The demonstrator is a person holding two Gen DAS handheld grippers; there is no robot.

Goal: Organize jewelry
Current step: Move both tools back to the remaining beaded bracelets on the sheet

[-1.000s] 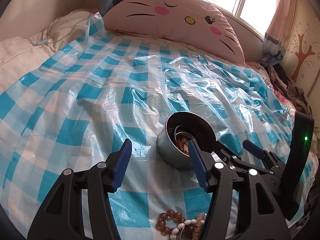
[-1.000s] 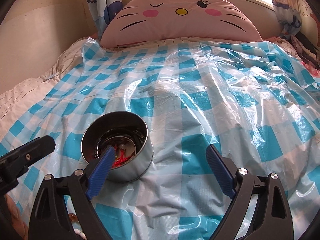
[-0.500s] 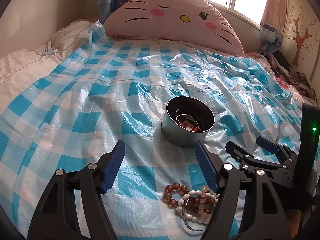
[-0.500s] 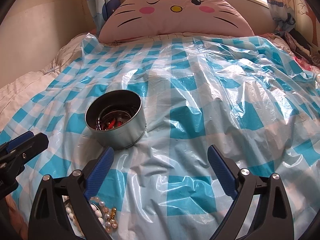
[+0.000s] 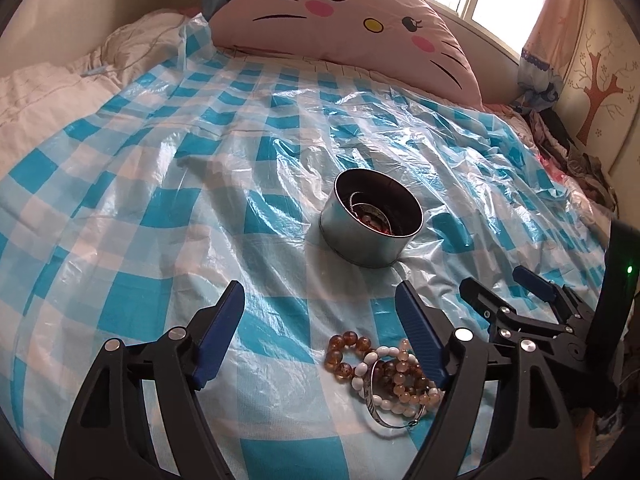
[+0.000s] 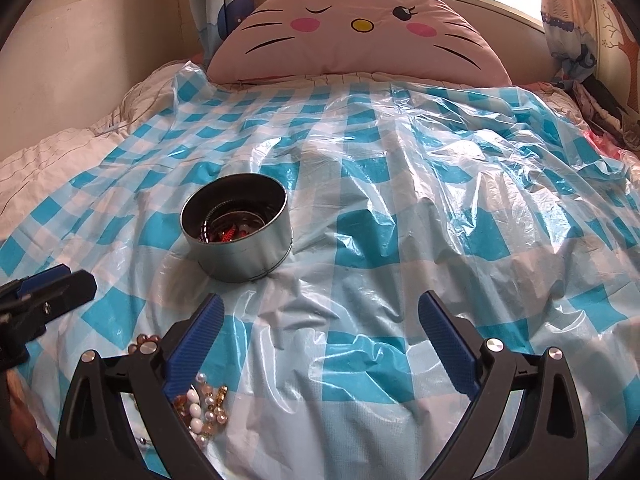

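A round metal tin [image 5: 376, 220] stands on the checked plastic sheet, with red and metallic jewelry inside; it also shows in the right wrist view [image 6: 238, 226]. A pile of bead bracelets [image 5: 384, 372], amber, white and pale pink, with a silver bangle, lies near me, just inside the left gripper's right finger. The pile also shows partly hidden behind the right gripper's left finger [image 6: 204, 408]. My left gripper [image 5: 320, 316] is open and empty, short of the tin. My right gripper [image 6: 320, 324] is open and empty, to the right of the tin.
The blue-and-white checked plastic sheet [image 6: 420, 200] covers the bed. A pink cat-face pillow [image 6: 356, 36] lies at the head, under a window. Clothes are heaped at the bed's right edge [image 5: 576, 152]. A beige quilt [image 5: 44, 92] lies at the left.
Both grippers have pulled back from the tin, which now sits farther away. The bracelet pile has come more fully into view. Both stay open.
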